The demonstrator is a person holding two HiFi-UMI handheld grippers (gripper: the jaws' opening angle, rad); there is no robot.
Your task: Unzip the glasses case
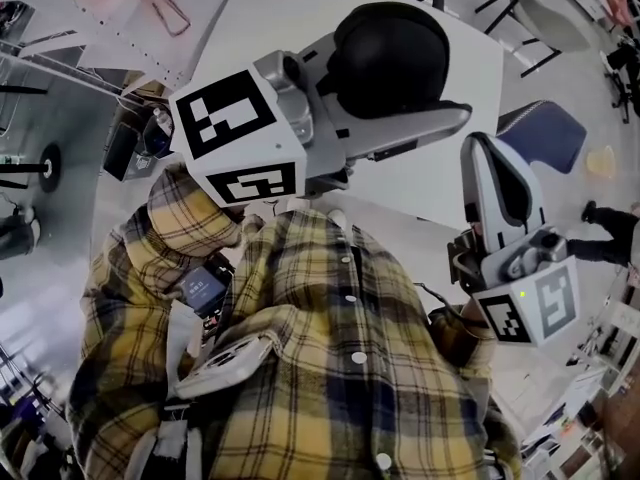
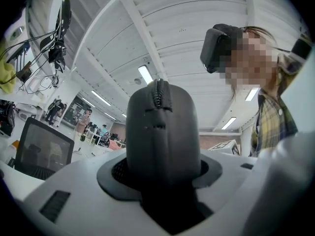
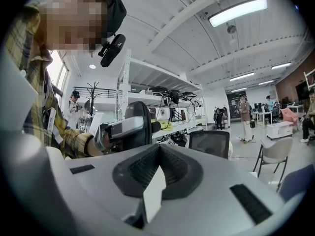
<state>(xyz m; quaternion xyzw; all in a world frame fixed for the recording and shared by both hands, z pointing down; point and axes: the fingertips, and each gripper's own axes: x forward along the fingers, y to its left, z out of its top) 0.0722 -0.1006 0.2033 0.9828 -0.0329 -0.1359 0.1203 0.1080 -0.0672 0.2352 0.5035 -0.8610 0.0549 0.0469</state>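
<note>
Well, left gripper point(image 1: 405, 118) is pinching the glasses case point(image 2: 162, 132) w/ zip point(image 2: 158, 90) looking fully shut, right gripper point(image 3: 157, 163) is pressed together on nothing, so whole unzip's left imo.

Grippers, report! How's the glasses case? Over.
Left gripper shut on black oval zippered glasses case, zip closed. Right gripper shut, off it. Nothing blocking.

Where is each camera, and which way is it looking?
Head view: on the head, looking down at plaid shirt, left tongs holding glasses case, right tongs.
Left gripper view: on left tongs, facing up at ceiling; headset shows.
Right gripper view: on shut right tongs, facing up; sleeve shows.
Shared: all three show the glasses case.
</note>
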